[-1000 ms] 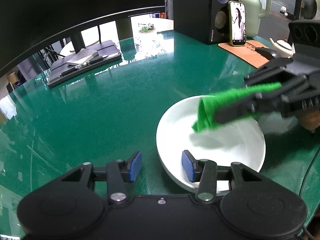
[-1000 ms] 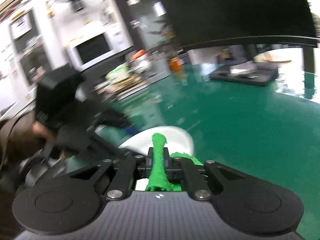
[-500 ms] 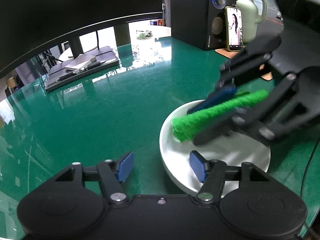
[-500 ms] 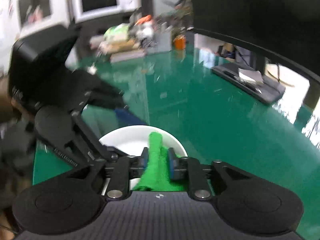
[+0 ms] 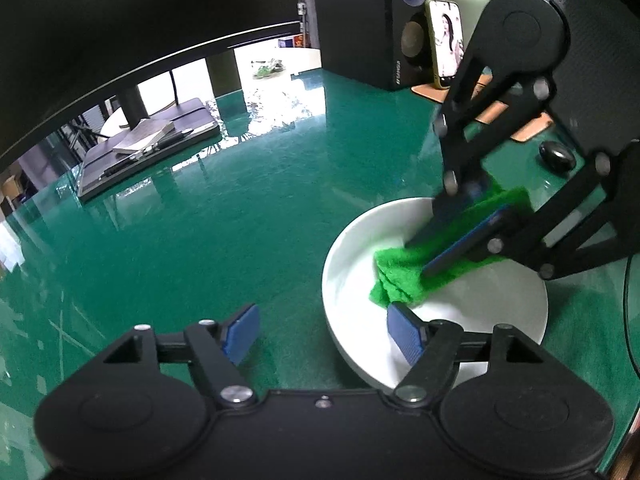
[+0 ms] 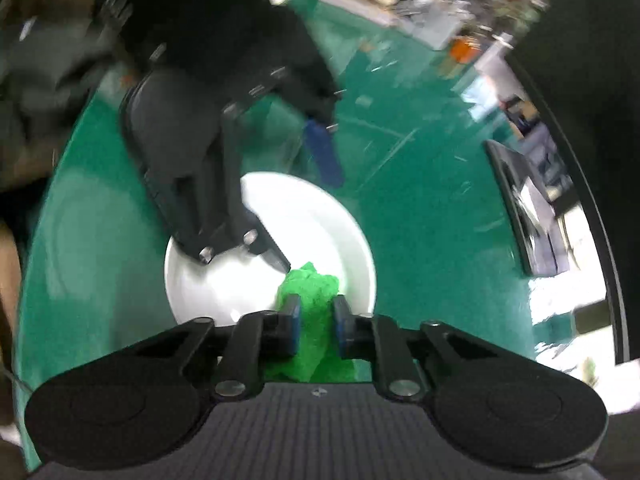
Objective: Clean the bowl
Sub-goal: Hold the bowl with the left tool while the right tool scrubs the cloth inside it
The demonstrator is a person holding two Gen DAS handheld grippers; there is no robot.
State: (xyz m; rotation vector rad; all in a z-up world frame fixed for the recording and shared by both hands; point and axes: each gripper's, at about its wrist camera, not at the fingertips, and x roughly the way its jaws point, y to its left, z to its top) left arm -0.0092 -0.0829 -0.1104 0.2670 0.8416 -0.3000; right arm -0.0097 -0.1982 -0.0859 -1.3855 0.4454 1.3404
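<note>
While the right gripper [image 6: 316, 322] pinches a green cloth [image 5: 404, 276] between its blue pads, the cloth's free end rests inside the white bowl [image 5: 352, 240], just ahead of its fingertips. Left gripper [image 5: 324, 332] is spread, its jaws having just been opening: one pad sits inside the bowl's near rim, the other outside over the green tabletop [image 5: 208, 232], neither pressing it. Bowl sits on the tabletop directly below both grippers.
</note>
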